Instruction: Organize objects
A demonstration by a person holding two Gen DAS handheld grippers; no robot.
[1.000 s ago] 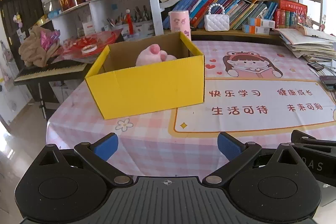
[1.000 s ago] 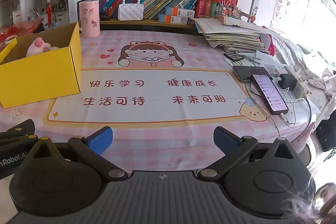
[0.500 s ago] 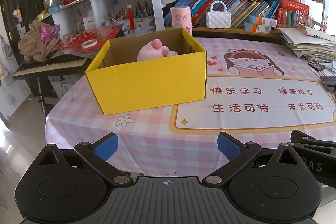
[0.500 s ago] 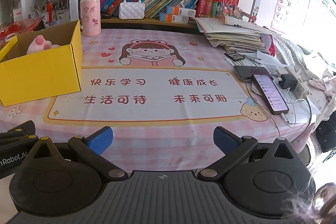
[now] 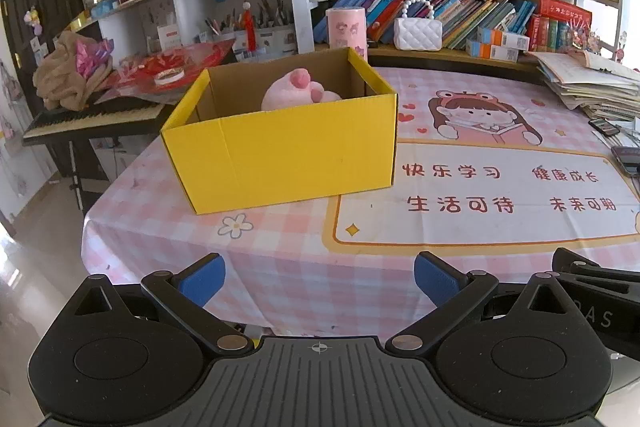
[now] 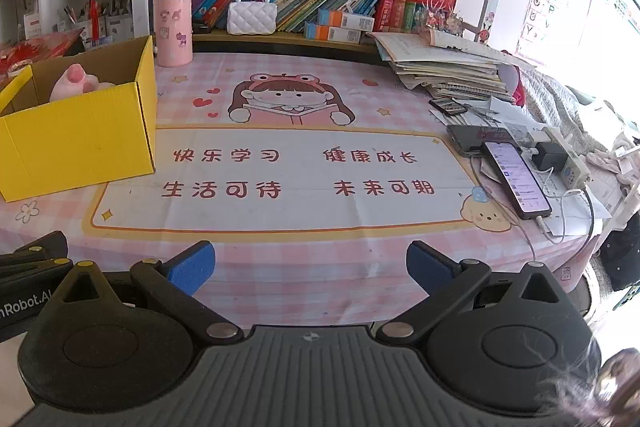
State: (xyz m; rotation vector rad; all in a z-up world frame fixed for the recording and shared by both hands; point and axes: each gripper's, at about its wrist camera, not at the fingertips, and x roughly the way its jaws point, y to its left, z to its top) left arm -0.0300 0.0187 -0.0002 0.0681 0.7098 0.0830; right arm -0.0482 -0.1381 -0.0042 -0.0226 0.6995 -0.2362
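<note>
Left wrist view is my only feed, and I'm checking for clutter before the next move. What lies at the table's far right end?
Observer: A phone with a lit screen lies there, with a white cable at its near end.
Operator: Anything beside it?
Observer: A white power strip holding a black charger, just right of it.
Operator: Are the right tongs free?
Observer: Yes, the right tongs are open with nothing between them.
</note>
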